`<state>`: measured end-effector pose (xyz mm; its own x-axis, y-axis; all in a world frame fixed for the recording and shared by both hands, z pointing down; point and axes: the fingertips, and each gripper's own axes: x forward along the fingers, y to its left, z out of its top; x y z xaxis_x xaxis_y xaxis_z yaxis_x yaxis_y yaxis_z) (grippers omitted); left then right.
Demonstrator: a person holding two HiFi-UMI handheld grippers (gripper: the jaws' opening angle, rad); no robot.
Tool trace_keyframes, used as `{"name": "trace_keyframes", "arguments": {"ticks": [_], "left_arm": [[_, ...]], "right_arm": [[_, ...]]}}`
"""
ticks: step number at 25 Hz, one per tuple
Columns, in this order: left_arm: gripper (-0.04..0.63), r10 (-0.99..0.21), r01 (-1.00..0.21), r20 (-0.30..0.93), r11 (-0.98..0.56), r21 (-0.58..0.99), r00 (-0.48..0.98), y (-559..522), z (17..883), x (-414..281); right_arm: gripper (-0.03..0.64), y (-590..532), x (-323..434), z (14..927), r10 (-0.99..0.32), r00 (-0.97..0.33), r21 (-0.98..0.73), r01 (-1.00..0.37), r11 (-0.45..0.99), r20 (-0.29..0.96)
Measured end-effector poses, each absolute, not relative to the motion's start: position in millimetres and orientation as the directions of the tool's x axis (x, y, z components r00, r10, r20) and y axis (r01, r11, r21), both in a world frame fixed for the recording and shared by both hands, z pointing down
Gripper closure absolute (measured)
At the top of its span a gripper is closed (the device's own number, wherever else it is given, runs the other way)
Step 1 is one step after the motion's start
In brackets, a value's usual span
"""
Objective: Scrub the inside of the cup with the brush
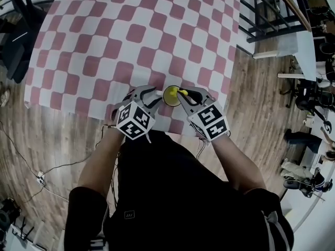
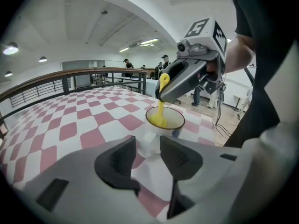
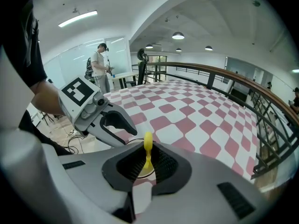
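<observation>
A white cup [image 1: 170, 96] with a yellow inside stands near the front edge of the checked table. My right gripper [image 1: 184, 98] is shut on the yellow brush [image 1: 181, 93], whose head reaches down into the cup [image 2: 176, 121]. In the right gripper view the brush handle [image 3: 148, 149] stands upright between the pads, and the cup below is mostly hidden. My left gripper [image 2: 148, 143] is open, its jaws on either side of the cup's white handle [image 2: 145, 146] without pressing on it. The left gripper [image 1: 156, 96] sits at the cup's left.
The red-and-white checked cloth [image 1: 131, 35] covers the table, and the cup stands close to its near edge. A dark railing [image 1: 272, 14] runs at the far right. Cables [image 1: 42, 177] lie on the wooden floor. People stand far off [image 3: 99, 64].
</observation>
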<state>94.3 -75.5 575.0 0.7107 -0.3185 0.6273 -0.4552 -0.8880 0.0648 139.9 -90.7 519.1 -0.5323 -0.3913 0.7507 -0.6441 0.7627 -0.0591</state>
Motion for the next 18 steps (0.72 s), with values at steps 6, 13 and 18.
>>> {"name": "trace_keyframes", "arguments": {"ticks": [6,13,18], "left_arm": [[0.482,-0.253,-0.396,0.623,-0.913,0.101,0.740,-75.9,578.0,98.3],[0.535,-0.205,-0.393,0.610,-0.899,0.191,0.766,-44.5,581.2,124.0],[0.535,-0.226,-0.426,0.607,-0.881,0.207,0.762,-43.5,580.8,127.7]], "right_arm": [[0.574,-93.3,140.5,517.5,-0.397,-0.556,-0.098,-0.661,0.744,0.730],[0.574,-96.6,138.1,524.9,-0.383,-0.511,-0.025,-0.623,0.782,0.770],[0.575,-89.5,161.2,537.8,-0.335,-0.451,-0.029,-0.630,0.776,0.827]]}}
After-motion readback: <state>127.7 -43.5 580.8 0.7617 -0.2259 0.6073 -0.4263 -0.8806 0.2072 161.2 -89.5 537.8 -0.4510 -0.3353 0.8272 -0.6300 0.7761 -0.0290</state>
